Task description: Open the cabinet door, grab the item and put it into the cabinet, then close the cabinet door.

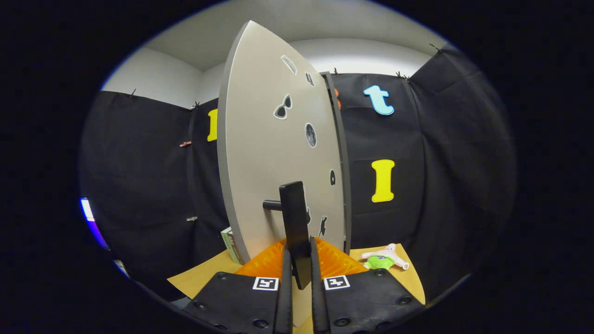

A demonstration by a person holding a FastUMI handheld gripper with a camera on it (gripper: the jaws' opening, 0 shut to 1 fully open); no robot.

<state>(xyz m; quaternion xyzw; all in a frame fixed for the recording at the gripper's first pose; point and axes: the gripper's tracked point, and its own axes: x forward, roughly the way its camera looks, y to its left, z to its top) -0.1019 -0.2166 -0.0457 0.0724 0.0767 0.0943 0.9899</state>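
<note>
A grey cabinet door [274, 153] with small stickers stands edge-on just ahead of me, swung partly open. Its dark bar handle [294, 218] sticks out on a short post and runs down between my fingers. My gripper [300, 264] is shut on that handle, one finger on each side. A small plush toy [384, 260], green and white, lies on the wooden table [408, 278] to the right of the fingers, beyond the door's hinge edge. The cabinet's inside is hidden behind the door.
A green and white box [230, 244] stands on the table left of the door's lower edge. Black cloth walls close in the table behind and on both sides.
</note>
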